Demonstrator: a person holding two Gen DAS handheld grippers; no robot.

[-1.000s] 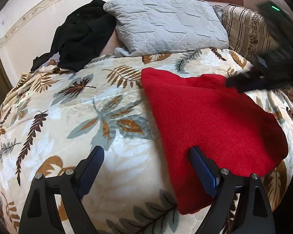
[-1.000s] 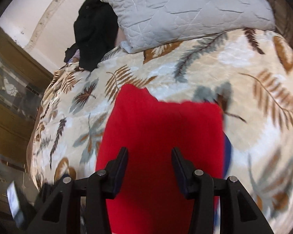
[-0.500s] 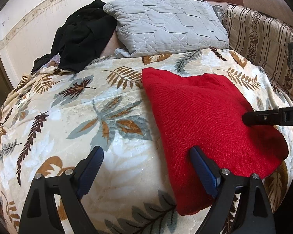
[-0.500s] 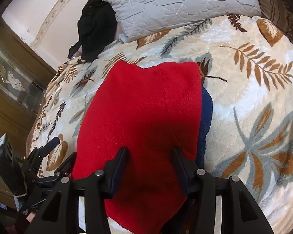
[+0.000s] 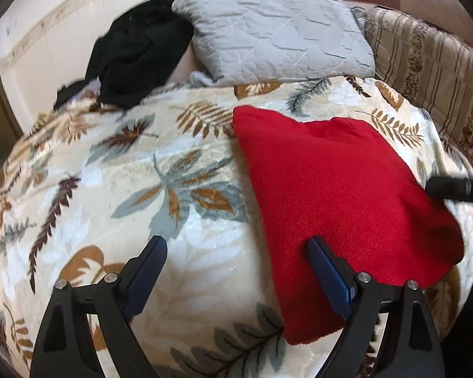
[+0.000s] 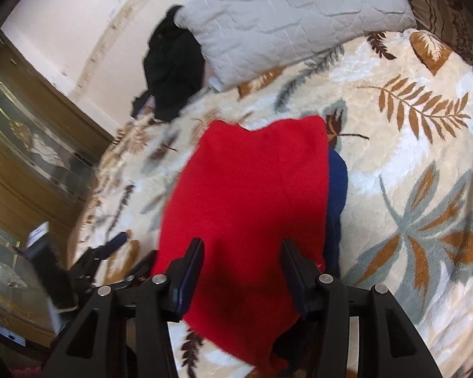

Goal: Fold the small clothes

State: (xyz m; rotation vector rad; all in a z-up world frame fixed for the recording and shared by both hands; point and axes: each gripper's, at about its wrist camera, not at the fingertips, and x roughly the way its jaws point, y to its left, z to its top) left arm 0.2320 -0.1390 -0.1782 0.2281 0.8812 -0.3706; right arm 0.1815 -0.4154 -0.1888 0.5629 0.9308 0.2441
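A folded red knit garment (image 5: 337,208) lies flat on the leaf-patterned blanket (image 5: 148,195); it also shows in the right wrist view (image 6: 252,201), with a dark blue layer (image 6: 335,189) peeking out along its right edge. My left gripper (image 5: 236,271) is open and empty, hovering over the blanket at the garment's near left corner. My right gripper (image 6: 241,267) is open and empty above the garment's near end. Its finger tip (image 5: 451,186) shows at the right edge of the left wrist view.
A grey quilted pillow (image 5: 277,34) and a heap of black clothing (image 5: 135,53) lie at the head of the bed. A striped cushion (image 5: 432,72) sits at the right. A wooden glass-front cabinet (image 6: 25,163) stands left of the bed.
The right gripper has pulled back from the garment's far end toward its near end. The left gripper has barely moved. The garment lies as before.
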